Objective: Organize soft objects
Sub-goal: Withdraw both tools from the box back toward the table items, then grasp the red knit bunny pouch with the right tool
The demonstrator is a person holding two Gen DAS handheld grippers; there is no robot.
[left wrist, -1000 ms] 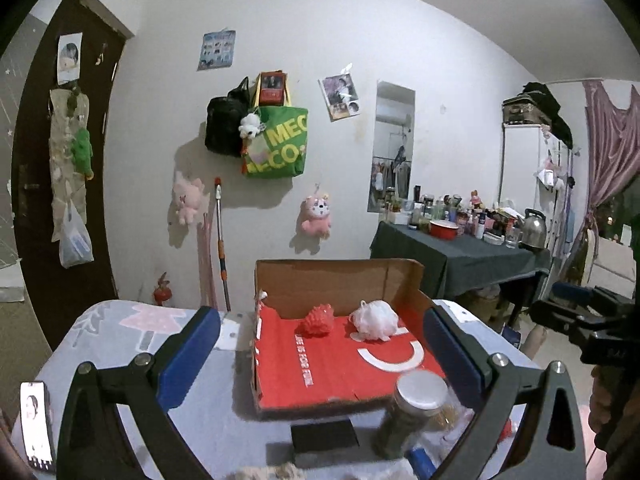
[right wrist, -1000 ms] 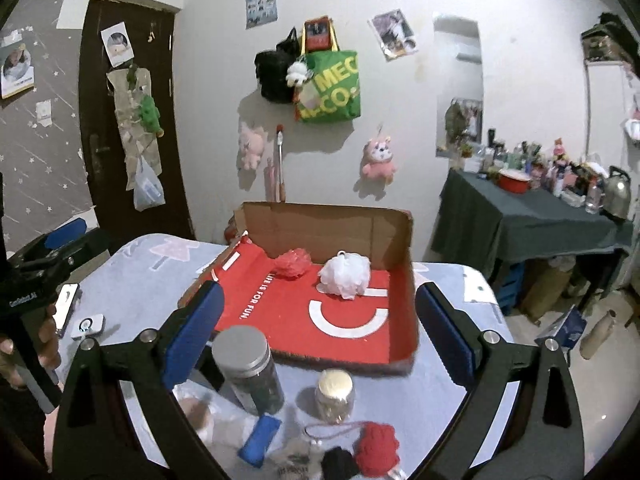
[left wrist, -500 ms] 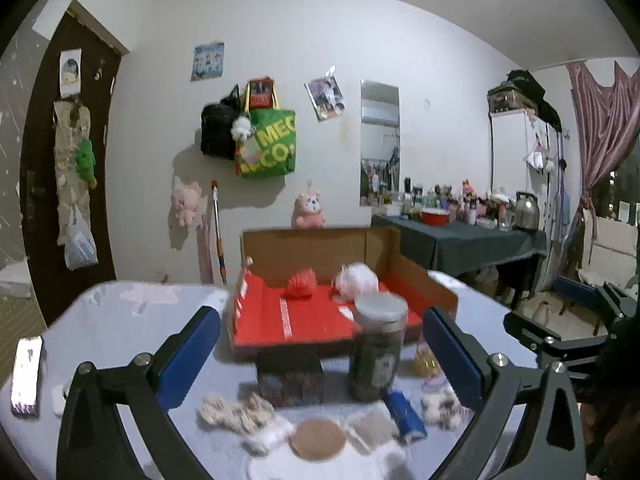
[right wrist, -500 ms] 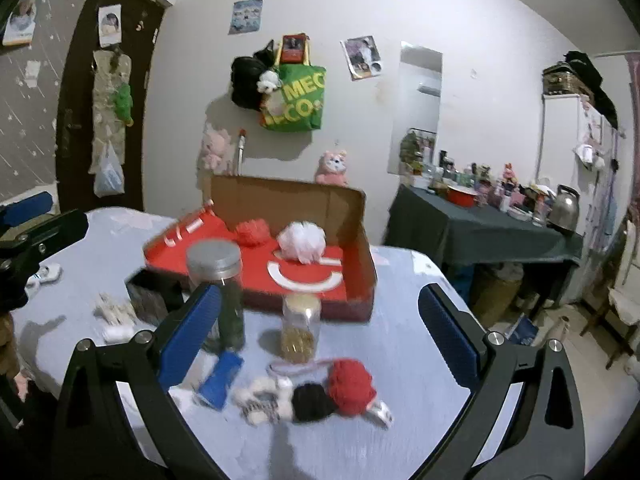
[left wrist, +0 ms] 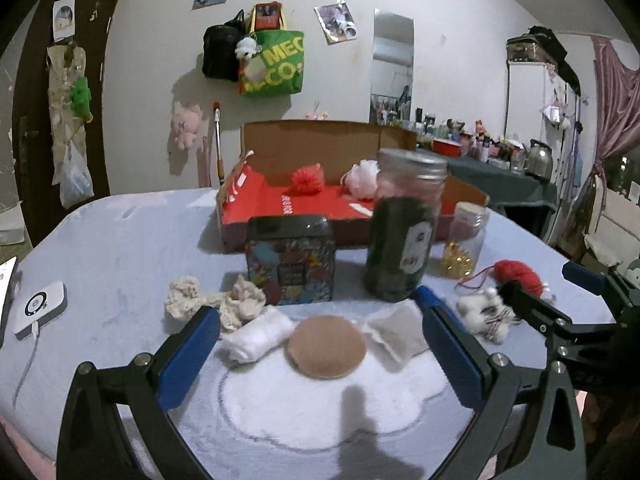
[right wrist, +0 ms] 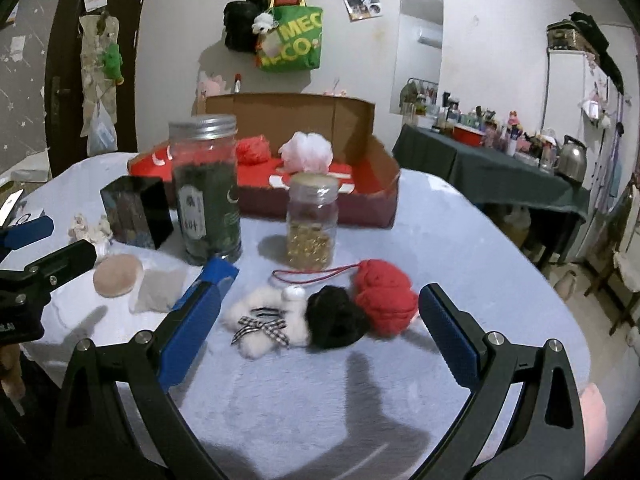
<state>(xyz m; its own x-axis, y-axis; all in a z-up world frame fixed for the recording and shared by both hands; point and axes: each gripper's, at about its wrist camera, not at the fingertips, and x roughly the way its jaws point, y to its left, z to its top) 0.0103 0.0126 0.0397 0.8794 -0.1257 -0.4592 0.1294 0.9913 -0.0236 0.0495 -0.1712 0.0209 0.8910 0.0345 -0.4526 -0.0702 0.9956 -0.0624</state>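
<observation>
Having descended toward the table since a second ago, both grippers stand spread and empty: left gripper (left wrist: 318,334) brackets the tan puff (left wrist: 327,347); right gripper (right wrist: 322,312) brackets the plush cluster (right wrist: 320,314). Either pickup is ready.

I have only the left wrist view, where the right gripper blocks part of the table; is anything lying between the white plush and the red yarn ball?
Observer: Yes, a black fluffy ball lies between them, touching the red yarn ball.
Operator: Thank you. Are the right gripper's jaws open?
Observer: The right gripper is open and holds nothing; its jaws stand wide on either side of those soft pieces.
Operator: Is there anything on the white plush?
Observer: The white plush has a black-and-white checked bow on its near side.
</observation>
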